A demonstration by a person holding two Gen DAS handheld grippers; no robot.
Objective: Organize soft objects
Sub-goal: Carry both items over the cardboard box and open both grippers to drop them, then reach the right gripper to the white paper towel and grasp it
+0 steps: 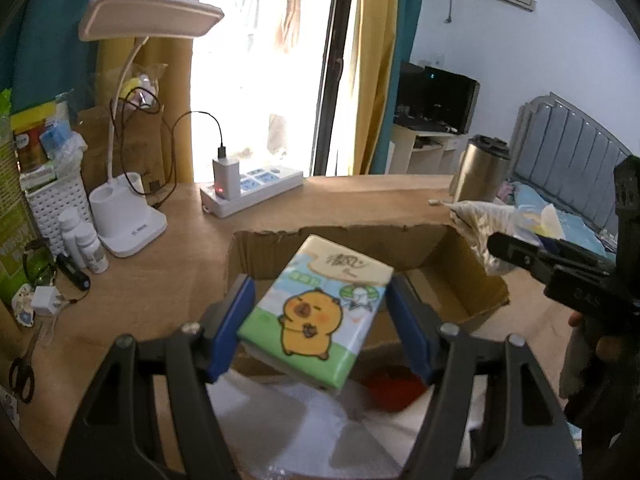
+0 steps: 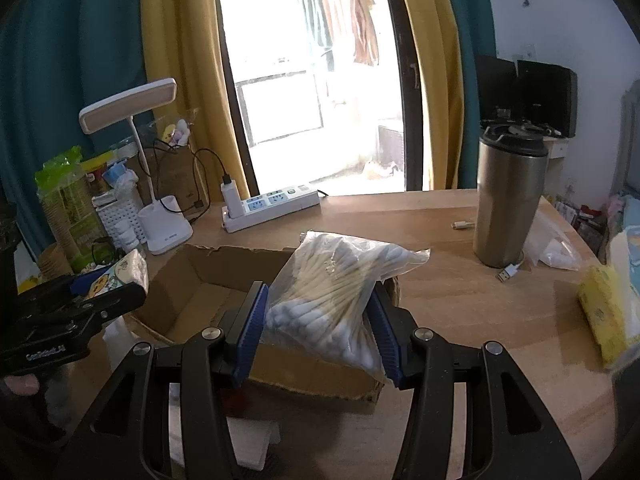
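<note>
Tissue pack [image 1: 320, 304], printed with a yellow cartoon animal, sits clamped between the blue pads of the left gripper [image 1: 320, 316], held tilted above the cardboard box [image 1: 472, 304]. Bag of cotton swabs [image 2: 332, 300] is squeezed the same way in the right gripper [image 2: 318, 328], hanging over the box's near corner. Both grippers are above the wooden desk [image 2: 460, 300], each visible at the edge of the other's view. Just beyond the box lies a white power strip [image 2: 276, 206] with a charger plugged in; a white desk lamp [image 1: 128, 216] stands to its left. A steel tumbler [image 2: 506, 196] stands to the right, near a yellow packet [image 2: 604, 312] at the desk's edge. Farther back, yellow curtains [image 2: 180, 80] frame a bright window.
</note>
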